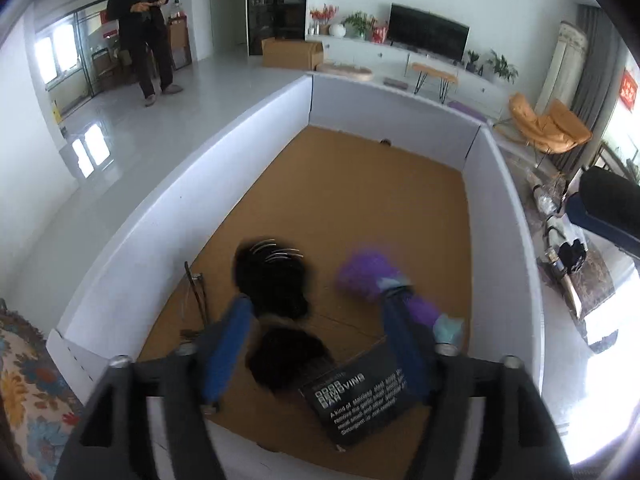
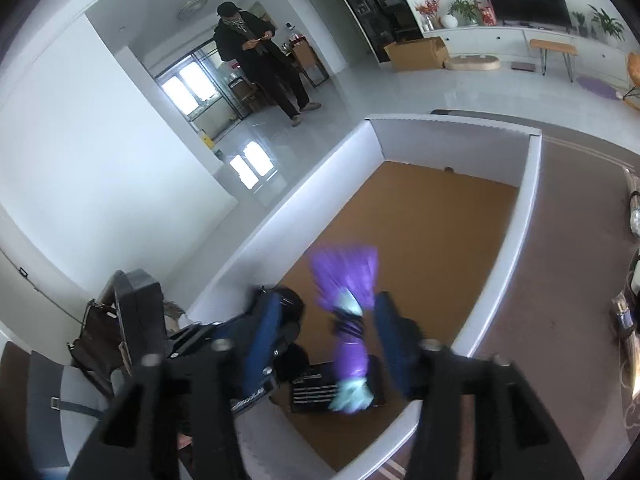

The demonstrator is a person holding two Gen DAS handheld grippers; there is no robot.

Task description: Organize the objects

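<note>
Drop-off step, by the look of it: both claws hang over the white-walled box (image 1: 168,216) with its brown cardboard floor, and neither is gripping anything.

Left claw (image 1: 316,312): jaws spread wide, nothing between the pads. Just ahead of its tips lies a black spiky hair brush (image 1: 272,276), with a second black furry lump (image 1: 288,360) under the claw. I can't tell what that lump is.

Right claw (image 2: 328,320): jaws parted, released. The purple duster (image 2: 348,280), with pale blue bits on its handle, sits in the gap between the fingers, but blurred. My read is that it is loose and falling or just landed, not pinched. Its lower end lies over the black carton (image 1: 360,404) with white print, below the claw near the box's near wall.

So the duster, brush and carton are all inside the box, bunched at the near end. The far end, ahead of both claws, is bare.

Next move, my guess: lift both claws clear of the walls with jaws kept apart, then swing toward the clutter off to the right (image 1: 560,240) for another pickup. Watch the right fingers so they don't snag the duster fringe on the way up.

A person (image 1: 144,28) stands well beyond the box, not involved.
</note>
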